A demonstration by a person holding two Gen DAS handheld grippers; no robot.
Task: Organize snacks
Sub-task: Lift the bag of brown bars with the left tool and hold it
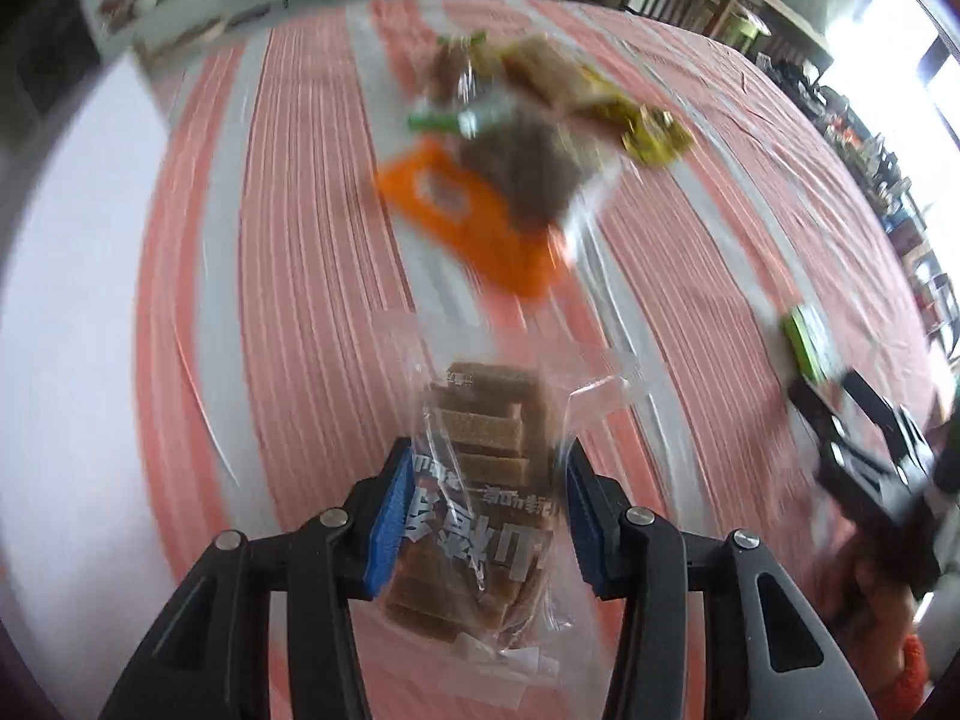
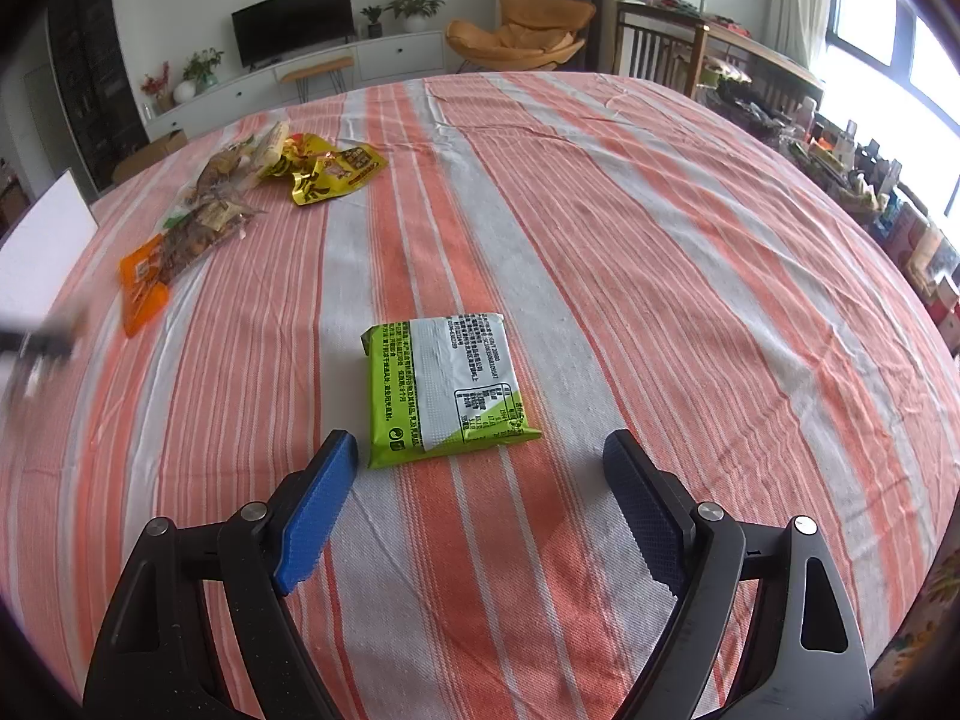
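Note:
My left gripper [image 1: 489, 474] is shut on a clear bag of brown bars [image 1: 480, 480] and holds it above the striped tablecloth [image 1: 300, 300]. Ahead lies a pile of snacks: an orange packet [image 1: 474, 222], a dark brown bag [image 1: 528, 168] and yellow packets [image 1: 648, 132]. The left wrist view is blurred. My right gripper [image 2: 480, 450] is open and empty, just short of a green and white packet [image 2: 447, 387] lying flat on the cloth. The pile also shows at the far left in the right wrist view [image 2: 228, 192]. The right gripper appears in the left wrist view [image 1: 864, 456].
The table is covered by an orange and grey striped cloth [image 2: 600, 240]. A white board [image 2: 42, 252] stands at the left edge. Beyond the table are a TV cabinet [image 2: 336, 60], an orange armchair [image 2: 528, 30] and wooden chairs [image 2: 660, 48].

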